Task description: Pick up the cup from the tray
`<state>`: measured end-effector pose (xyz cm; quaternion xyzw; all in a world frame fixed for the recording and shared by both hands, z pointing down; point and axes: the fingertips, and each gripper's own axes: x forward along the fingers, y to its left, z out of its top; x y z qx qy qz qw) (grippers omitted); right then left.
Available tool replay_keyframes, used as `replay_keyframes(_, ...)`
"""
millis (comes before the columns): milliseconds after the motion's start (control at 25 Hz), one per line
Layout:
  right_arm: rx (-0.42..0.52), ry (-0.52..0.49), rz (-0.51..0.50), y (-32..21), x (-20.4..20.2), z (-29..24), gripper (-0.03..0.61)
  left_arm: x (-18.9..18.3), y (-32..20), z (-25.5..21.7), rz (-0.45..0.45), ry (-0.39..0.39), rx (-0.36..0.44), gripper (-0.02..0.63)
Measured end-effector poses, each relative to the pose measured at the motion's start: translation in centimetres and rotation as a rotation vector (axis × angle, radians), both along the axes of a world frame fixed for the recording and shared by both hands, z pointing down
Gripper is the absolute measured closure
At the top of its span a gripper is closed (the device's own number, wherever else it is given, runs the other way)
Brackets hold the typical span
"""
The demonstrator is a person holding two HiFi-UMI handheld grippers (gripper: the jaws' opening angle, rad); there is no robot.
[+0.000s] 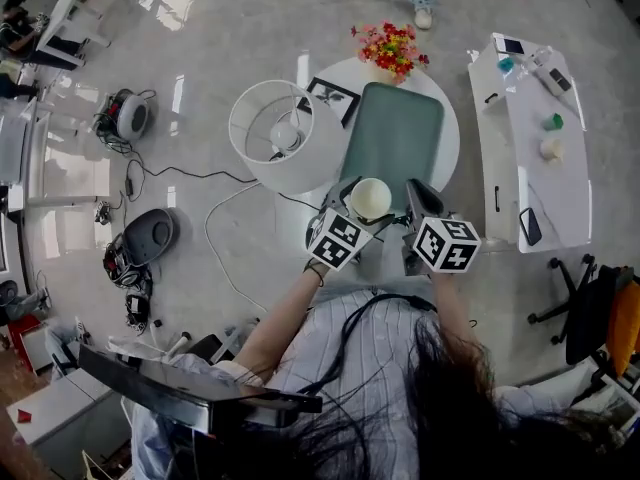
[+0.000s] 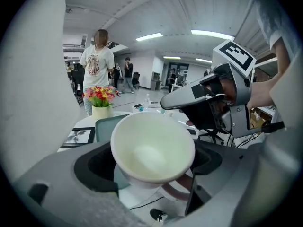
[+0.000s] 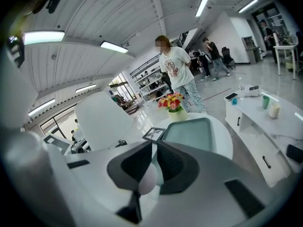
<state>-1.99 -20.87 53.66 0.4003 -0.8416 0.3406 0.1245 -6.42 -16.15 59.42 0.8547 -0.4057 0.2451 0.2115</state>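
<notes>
My left gripper (image 2: pixel 154 171) is clamped across the cup (image 2: pixel 152 148), tilted, just my side of the flat green tray (image 1: pixel 395 138), my right gripper (image 3: pixel 154 162) closed on nothing; the cup's smooth, flaring ceramic-looking wall seems light, rigid, slippery and breakable, safest held below the rim.

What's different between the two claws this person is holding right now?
The left gripper holds a white cup; the right gripper holds nothing. The left's fingers sit wide apart around the cup; the right's are pressed together. Both carry a black-and-white marker cube.
</notes>
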Motion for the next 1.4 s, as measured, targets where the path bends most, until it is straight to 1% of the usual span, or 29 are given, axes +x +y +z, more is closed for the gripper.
replay_keyframes(160,0.012,0.015,0.037,3.8,0.2,-0.1,0.529,-0.8,2.9,-0.1,0.040,-0.003,0.007,0.155)
replay_keyframes(400,0.027,0.040,0.073,8.0,1.5,-0.8,0.529,-1.2,5.6,-1.3,0.052,0.024,0.014,0.155)
replay_keyframes(680,0.022,0.044,0.106,11.0,3.8,-0.8,0.529,0.9,8.1,-2.2,0.064,0.059,0.004,0.155)
replay_keyframes(800,0.016,0.041,0.115,11.9,4.8,-0.7,0.529,1.7,9.0,-2.3,0.070,0.060,-0.005,0.155)
replay_keyframes(960,0.011,0.038,0.134,13.1,7.0,-0.3,0.529,3.9,10.0,-2.6,0.083,0.063,-0.007,0.155)
replay_keyframes(1040,0.011,0.035,0.139,13.7,8.3,-0.3,0.529,5.0,10.4,-2.7,0.073,0.074,-0.011,0.155)
replay_keyframes(1160,0.019,0.028,0.133,14.9,10.4,-0.8,0.529,6.5,10.7,-3.1,0.032,0.086,-0.013,0.155)
replay_keyframes(1400,0.039,0.013,0.092,17.8,14.8,-1.5,0.529,10.3,12.4,-4.7,-0.030,0.084,0.006,0.155)
